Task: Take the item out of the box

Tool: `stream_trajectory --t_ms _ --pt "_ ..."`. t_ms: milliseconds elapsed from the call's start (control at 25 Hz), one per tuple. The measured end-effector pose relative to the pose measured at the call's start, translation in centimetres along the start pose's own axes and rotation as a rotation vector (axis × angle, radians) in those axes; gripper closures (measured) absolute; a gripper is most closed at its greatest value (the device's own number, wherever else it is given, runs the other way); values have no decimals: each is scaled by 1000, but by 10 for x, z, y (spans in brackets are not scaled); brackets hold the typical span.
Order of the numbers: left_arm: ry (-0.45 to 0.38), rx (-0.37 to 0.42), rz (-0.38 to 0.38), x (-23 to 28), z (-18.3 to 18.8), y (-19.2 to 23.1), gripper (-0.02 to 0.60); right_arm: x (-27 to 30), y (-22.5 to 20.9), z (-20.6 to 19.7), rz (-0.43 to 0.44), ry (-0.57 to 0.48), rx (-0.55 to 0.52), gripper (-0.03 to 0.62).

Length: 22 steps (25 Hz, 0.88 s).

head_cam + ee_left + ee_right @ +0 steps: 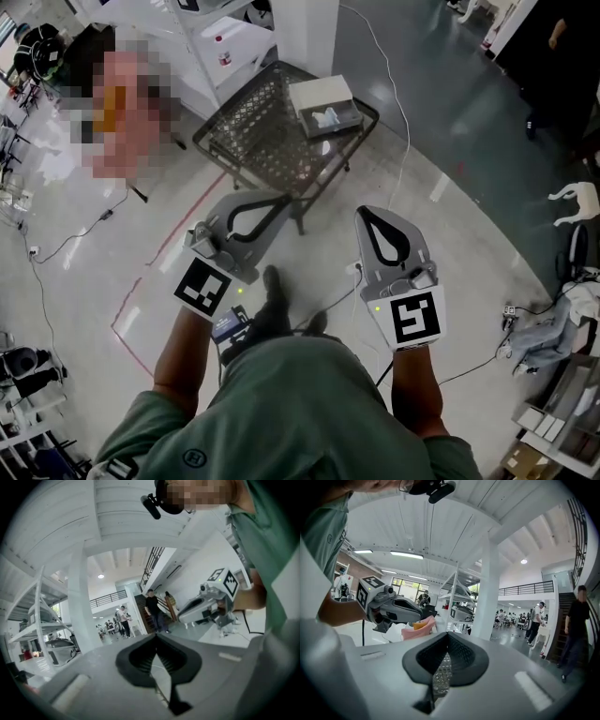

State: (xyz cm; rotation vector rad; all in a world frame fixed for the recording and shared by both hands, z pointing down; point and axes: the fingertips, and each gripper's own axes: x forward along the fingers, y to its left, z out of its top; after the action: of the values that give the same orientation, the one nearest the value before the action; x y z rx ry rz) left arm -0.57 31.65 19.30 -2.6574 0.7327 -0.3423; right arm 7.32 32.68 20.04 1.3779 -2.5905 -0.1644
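An open white box (323, 105) stands on the far right corner of a dark mesh table (258, 136); a crumpled white-blue item (328, 118) lies inside it. Both grippers are held up in the air short of the table, well apart from the box. The left gripper (283, 199) is shut with nothing between its jaws, and its own view shows the tips (156, 637) meeting. My right gripper (365, 213) is also shut and empty, jaws together (447, 634). Each gripper view catches the other gripper: the right one (211, 603) and the left one (389, 605).
Cables (394, 112) and red tape lines (150, 272) run across the floor around the table. White shelving (211, 37) stands behind the table. A white pillar (490, 590), stairs and several people (152, 609) are farther off. Boxes (548, 431) sit at the right.
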Motion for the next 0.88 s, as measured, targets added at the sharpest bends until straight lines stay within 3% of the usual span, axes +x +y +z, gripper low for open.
stream_trajectory --t_ms 320,880 --pt "-62 -4 -91 37 -27 66 578 65 -27 1 -90 45 3 589" --pt "-125 -15 -204 59 -76 184 578 183 -49 16 -222 96 10 588"
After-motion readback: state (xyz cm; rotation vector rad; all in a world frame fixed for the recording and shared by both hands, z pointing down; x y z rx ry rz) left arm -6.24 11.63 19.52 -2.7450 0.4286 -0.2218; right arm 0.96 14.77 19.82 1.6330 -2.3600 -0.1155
